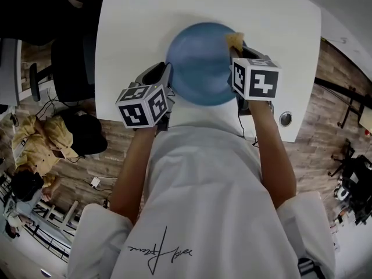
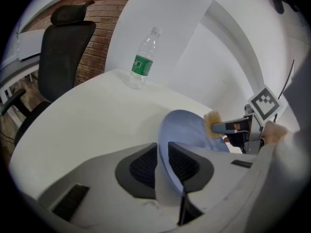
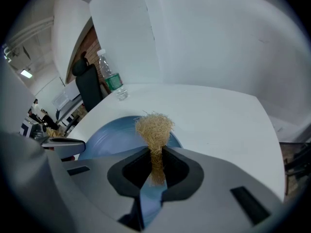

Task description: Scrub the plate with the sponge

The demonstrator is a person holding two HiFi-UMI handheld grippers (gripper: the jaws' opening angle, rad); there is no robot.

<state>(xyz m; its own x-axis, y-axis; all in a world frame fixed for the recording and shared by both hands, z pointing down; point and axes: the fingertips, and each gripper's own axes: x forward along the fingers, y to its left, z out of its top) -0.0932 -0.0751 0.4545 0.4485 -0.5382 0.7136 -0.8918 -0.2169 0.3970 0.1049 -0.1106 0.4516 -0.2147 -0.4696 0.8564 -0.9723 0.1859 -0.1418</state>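
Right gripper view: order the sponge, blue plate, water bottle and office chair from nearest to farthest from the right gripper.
1. Fibrous sponge, pinched between the right gripper's jaws.
2. Blue plate, just beyond the jaws, lower left.
3. Water bottle, upright near the table's far edge, left.
4. Black office chair, behind the table, past the bottle.

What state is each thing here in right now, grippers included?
left gripper: shut on the plate rim.
right gripper: shut on the sponge.
plate: held by the left jaws, sponge at its far rim.
sponge: pinched between the right jaws.
bottle: upright, capped, on the table.
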